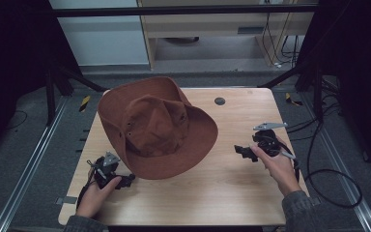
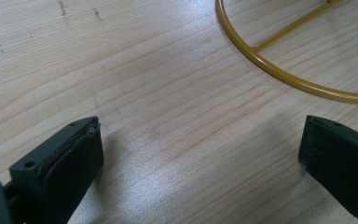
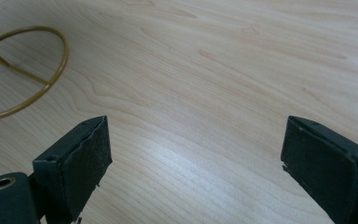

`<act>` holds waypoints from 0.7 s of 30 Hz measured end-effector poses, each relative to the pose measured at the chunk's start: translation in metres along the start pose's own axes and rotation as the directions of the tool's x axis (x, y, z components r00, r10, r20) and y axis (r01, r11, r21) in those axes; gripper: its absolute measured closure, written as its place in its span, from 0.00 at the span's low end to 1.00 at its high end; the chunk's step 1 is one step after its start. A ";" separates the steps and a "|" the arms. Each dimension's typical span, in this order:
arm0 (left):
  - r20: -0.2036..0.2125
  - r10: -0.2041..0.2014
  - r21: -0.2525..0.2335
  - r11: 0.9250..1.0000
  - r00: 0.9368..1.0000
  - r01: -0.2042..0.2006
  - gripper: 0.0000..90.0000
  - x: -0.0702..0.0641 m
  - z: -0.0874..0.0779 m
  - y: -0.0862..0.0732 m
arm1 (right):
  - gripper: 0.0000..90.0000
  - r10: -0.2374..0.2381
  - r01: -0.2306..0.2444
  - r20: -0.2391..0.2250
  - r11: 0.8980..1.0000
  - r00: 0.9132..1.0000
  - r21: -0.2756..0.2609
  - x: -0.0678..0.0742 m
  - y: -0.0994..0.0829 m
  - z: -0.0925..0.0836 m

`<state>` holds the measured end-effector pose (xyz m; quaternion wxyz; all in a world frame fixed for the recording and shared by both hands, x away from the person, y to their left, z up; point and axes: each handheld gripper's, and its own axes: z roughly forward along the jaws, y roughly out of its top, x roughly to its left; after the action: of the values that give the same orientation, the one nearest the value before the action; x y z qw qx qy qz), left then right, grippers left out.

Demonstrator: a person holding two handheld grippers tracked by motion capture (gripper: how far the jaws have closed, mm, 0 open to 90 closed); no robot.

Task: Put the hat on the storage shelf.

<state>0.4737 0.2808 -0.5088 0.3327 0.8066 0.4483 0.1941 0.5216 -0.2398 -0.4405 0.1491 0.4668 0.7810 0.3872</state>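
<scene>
The hat point(image 1: 157, 128) lay untouched between the left gripper point(image 1: 128, 180) and right gripper point(image 1: 242, 151); both were released, so grasping remained.

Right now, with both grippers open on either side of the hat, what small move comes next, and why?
Probably ease the left gripper forward to the brown hat brim. Its fingers stand open over bare table beside the brim; the right gripper sits farther off.
</scene>
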 end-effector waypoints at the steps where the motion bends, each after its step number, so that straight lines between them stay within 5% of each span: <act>1: 0.000 0.000 0.000 1.000 1.000 0.000 0.00 0.000 0.000 0.000 | 0.10 0.001 -0.001 -0.001 1.000 1.000 0.003 0.000 -0.003 0.002; 21: 0.000 0.000 0.000 1.000 1.000 0.000 0.00 0.000 0.000 0.000 | 0.10 0.057 -0.058 0.029 0.998 0.998 0.020 -0.001 -0.041 0.026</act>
<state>0.4737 0.2808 -0.5088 0.3327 0.8066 0.4484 0.1941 0.5121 -0.2391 -0.4880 0.1439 0.4960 0.7692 0.3764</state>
